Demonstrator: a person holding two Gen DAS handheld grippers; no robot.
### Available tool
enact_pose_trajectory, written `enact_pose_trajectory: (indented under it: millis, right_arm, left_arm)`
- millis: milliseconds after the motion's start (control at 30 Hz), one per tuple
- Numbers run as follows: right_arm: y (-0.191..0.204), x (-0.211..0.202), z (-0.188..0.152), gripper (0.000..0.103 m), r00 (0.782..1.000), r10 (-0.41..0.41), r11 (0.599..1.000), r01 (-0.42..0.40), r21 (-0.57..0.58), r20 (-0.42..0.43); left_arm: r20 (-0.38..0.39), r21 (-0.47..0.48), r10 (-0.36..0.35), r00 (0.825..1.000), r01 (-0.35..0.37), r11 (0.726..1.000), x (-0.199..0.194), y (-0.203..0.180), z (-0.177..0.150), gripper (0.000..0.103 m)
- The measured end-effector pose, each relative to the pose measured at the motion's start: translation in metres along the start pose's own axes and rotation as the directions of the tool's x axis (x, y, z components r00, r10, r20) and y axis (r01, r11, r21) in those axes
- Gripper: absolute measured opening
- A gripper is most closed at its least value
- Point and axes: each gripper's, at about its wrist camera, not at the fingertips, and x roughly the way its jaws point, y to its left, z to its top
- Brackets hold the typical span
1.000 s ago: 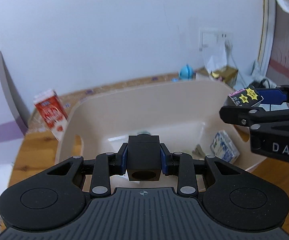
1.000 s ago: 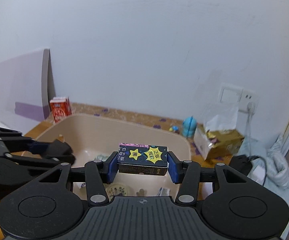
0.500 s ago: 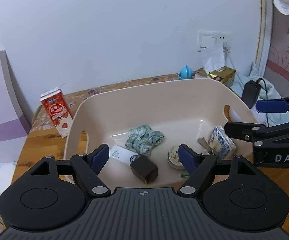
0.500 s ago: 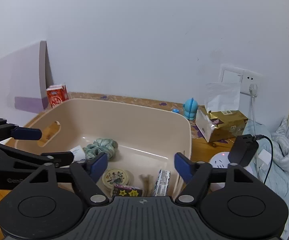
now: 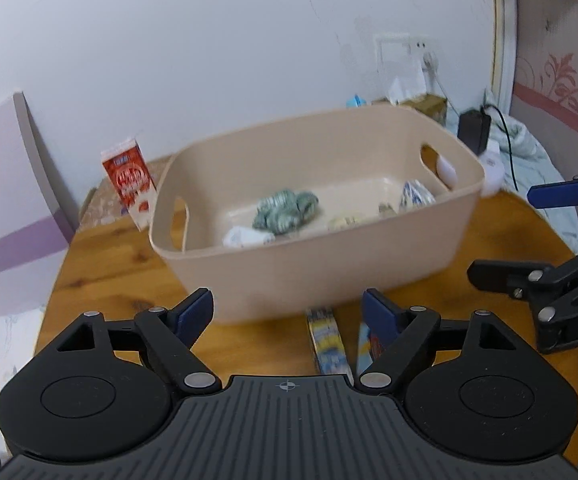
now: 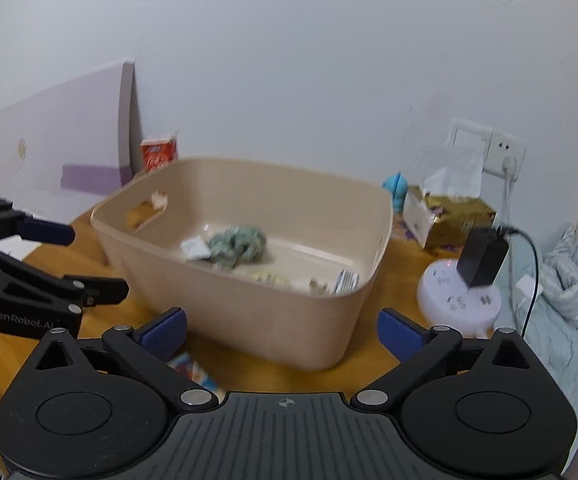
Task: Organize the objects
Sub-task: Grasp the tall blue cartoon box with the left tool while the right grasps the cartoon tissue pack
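A beige plastic basket (image 5: 329,264) (image 6: 249,316) stands on the wooden table. Inside lie a green scrunchie (image 5: 285,210) (image 6: 237,244), a white packet (image 5: 245,237), a round tin (image 6: 269,278) and a blue-white carton (image 5: 415,196). My left gripper (image 5: 289,312) is open and empty, held in front of the basket's near wall. My right gripper (image 6: 283,330) is open and empty, also in front of the basket. Two small boxes (image 5: 327,340) (image 5: 367,344) lie on the table between the left fingers. One of them shows in the right wrist view (image 6: 193,370).
A red milk carton (image 5: 129,180) stands left of the basket by a purple-white board (image 5: 13,184). A tissue box (image 6: 453,216), a blue toy (image 6: 397,190), a white power hub with a black adapter (image 6: 477,264) and cloth (image 6: 557,312) sit to the right.
Both grippers opened and dropped the black cube and the star-printed box into the basket. Both then pulled back and lower, so the basket is now farther ahead.
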Motion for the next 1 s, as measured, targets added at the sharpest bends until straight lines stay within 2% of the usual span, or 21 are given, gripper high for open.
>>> enact_pose_trajectory:
  millis: [167,267,400,533,767,1000]
  right_arm:
    - [0.007,0.011,-0.027,0.103,0.998,0.008,0.999,-0.01,-0.041,-0.065]
    - [0.01,0.021,-0.042,0.103,0.993,0.013,0.998,-0.021,-0.061,-0.117]
    - [0.017,0.033,-0.059,0.103,0.986,0.028,0.994,-0.046,-0.104,-0.166]
    - [0.024,0.044,-0.066,0.103,0.981,0.04,0.99,-0.064,-0.126,-0.19]
    - [0.024,0.063,-0.064,0.103,0.979,0.073,0.992,-0.091,-0.088,-0.188]
    - [0.039,0.074,-0.064,0.103,0.976,0.127,0.981,-0.149,-0.121,-0.176]
  left_arm:
    - [-0.067,-0.031,-0.03,0.997,0.028,0.999,0.014,-0.004,-0.026,0.083]
    - [-0.128,-0.04,-0.052,0.99,0.047,0.998,0.03,-0.008,-0.041,0.083]
    - [-0.171,-0.059,-0.1,0.98,0.091,0.994,0.047,-0.012,-0.054,0.083]
    - [-0.203,-0.056,-0.079,0.976,0.069,0.996,0.062,-0.014,-0.062,0.082]
    - [-0.19,-0.136,-0.102,0.976,0.077,0.988,0.079,0.007,-0.063,0.084]
    - [-0.178,-0.139,-0.092,0.98,0.068,0.988,0.082,0.019,-0.06,0.084]
